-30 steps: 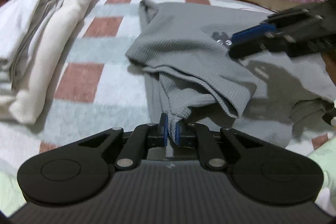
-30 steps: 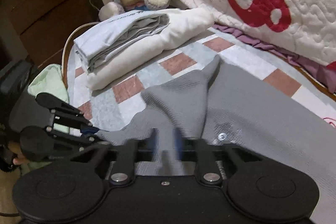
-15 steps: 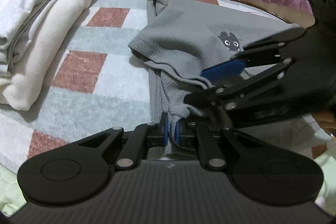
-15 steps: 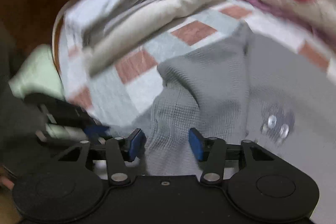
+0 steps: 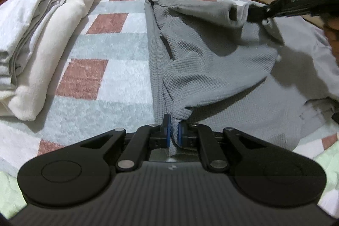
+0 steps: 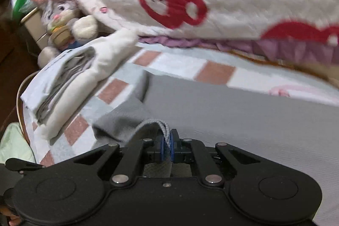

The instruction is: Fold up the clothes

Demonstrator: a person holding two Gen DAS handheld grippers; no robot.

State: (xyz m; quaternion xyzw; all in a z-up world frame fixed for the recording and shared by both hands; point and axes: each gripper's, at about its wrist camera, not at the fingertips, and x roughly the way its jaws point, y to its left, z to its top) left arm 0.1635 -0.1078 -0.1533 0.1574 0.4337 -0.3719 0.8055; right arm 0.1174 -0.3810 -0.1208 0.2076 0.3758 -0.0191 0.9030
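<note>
At bottom centre of each wrist view, your two grippers: left gripper (image 5: 173, 131) clenched on one grey garment (image 5: 211, 65), right gripper (image 6: 167, 146) pinching another edge of it. Garment lies on the checked blanket (image 5: 118, 77). Upper left: one folded stack (image 5: 42, 35), one plush rabbit (image 6: 61, 20), blurred.
</note>
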